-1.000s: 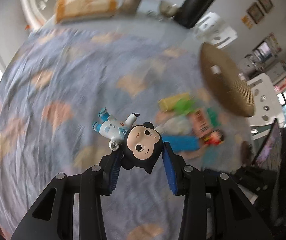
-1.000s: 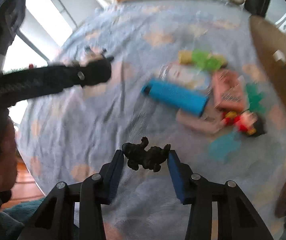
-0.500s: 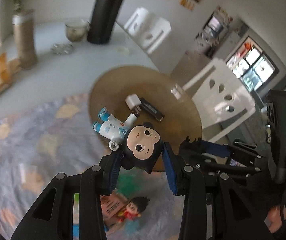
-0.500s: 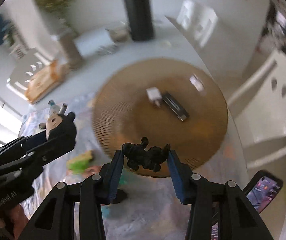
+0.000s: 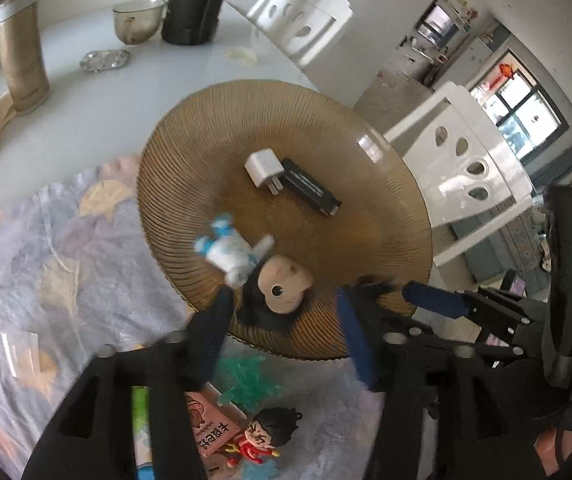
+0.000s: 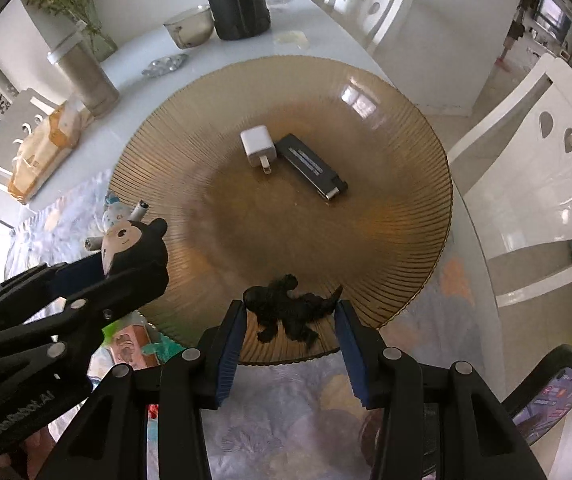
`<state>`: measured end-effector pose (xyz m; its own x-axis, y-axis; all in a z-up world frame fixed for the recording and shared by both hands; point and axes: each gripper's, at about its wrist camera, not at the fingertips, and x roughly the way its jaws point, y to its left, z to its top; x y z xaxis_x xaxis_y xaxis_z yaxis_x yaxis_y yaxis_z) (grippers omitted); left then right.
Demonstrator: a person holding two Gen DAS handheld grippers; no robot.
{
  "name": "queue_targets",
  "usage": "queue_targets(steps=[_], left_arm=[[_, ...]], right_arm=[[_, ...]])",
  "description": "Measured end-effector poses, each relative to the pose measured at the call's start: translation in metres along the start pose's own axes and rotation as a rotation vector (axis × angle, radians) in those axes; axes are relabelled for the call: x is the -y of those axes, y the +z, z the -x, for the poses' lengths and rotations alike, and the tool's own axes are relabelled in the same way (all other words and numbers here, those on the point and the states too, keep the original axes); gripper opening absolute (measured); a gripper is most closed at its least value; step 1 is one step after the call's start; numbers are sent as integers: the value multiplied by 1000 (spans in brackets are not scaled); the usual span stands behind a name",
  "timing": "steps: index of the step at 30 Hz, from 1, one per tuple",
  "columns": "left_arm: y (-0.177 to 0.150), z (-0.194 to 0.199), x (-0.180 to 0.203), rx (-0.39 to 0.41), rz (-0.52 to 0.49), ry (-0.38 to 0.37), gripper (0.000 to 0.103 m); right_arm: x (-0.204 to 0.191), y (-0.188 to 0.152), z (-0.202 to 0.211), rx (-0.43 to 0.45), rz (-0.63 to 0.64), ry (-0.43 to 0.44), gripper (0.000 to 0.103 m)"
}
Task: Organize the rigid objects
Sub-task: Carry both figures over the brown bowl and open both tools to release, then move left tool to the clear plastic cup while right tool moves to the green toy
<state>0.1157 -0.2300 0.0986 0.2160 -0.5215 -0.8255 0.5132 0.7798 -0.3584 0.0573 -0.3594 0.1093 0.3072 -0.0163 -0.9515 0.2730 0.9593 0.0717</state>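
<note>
Left gripper (image 5: 281, 312) opened, doll (image 5: 261, 276) dropping

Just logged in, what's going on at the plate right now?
Both grippers are at the near rim of the amber plate. The left gripper looks open, its big-headed figurine blurred over the plate. The right gripper brackets a black dinosaur toy. A white charger and black stick already lie in the middle.

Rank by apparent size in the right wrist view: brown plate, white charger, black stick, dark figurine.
1. brown plate
2. dark figurine, though nearness inflates it
3. black stick
4. white charger
</note>
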Motion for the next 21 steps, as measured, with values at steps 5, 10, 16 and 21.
queue_targets(steps=[5, 10, 16, 21], left_arm=[[-9, 34, -7, 84, 37, -10, 75], [-44, 72, -34, 129, 104, 15, 75], [-122, 116, -88, 144, 272, 81, 75], [-168, 138, -117, 153, 370, 115, 75]], right_arm=[[-1, -2, 20, 59, 10, -20, 67], [-10, -12, 41, 97, 27, 5, 67], [-34, -34, 55, 108, 76, 25, 67], [-60, -62, 56, 80, 107, 56, 67]])
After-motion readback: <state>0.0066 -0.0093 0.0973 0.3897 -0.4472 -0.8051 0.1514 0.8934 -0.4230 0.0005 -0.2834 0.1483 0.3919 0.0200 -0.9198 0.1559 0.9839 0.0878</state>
